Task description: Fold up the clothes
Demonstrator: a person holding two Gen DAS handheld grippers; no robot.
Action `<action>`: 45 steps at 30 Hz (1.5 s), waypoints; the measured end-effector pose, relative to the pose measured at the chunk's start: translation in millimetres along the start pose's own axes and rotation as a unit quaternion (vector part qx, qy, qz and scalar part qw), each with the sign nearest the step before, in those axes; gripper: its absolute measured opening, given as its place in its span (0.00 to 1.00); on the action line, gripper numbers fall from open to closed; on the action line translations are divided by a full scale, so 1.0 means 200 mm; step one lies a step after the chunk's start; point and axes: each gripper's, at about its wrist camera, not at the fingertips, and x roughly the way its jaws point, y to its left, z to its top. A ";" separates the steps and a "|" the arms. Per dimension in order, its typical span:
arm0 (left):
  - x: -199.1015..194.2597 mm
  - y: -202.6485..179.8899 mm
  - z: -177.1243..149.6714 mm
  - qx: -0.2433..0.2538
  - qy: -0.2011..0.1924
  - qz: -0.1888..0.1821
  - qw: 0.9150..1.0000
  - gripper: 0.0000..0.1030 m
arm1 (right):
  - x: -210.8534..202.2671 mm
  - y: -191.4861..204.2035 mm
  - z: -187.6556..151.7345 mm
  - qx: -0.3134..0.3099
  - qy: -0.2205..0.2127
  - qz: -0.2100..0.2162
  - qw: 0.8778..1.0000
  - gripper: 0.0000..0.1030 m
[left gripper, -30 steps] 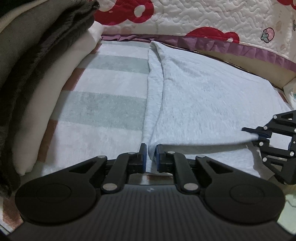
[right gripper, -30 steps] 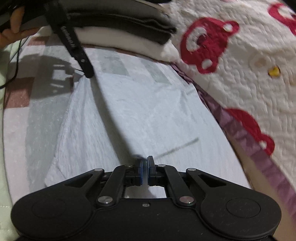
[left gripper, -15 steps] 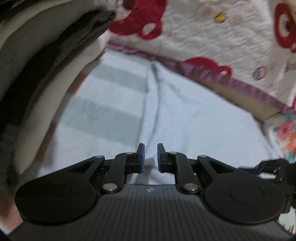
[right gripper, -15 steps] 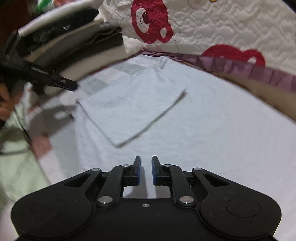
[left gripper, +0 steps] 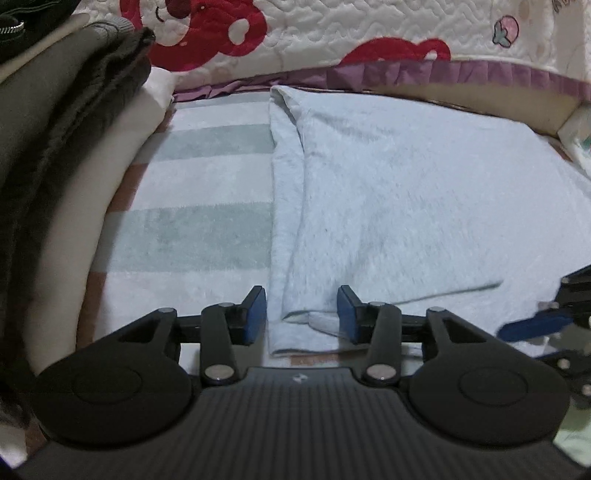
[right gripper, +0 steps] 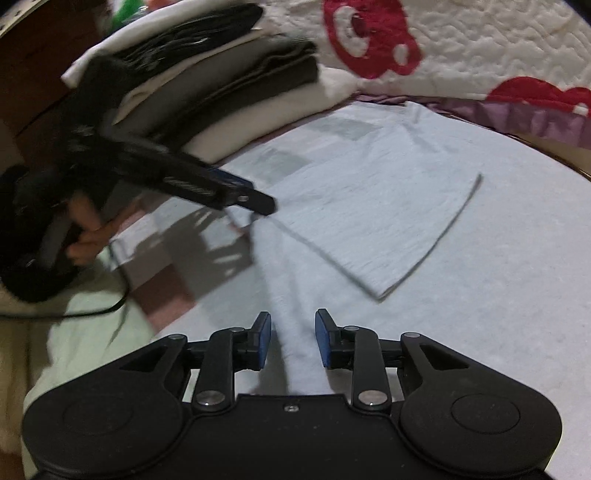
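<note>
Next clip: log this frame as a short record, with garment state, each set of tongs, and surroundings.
garment: pale blue top, lying flat, one side flap folded over the body
left tongs: open, at the near folded corner, holding nothing
right tongs: open over the cloth, holding nothing
stack: folded clothes, white, grey and dark, left of the garment
surface: striped blanket
backdrop: white quilt with red bears

Both the left gripper (left gripper: 301,314) and right gripper (right gripper: 292,339) are matte black, with blue pads and silver pivot screws.
</note>
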 end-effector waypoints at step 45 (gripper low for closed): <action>0.46 -1.72 0.16 0.134 0.043 -0.353 0.925 0.43 | -1.31 -1.38 -0.93 0.483 -0.343 -0.295 0.750 0.07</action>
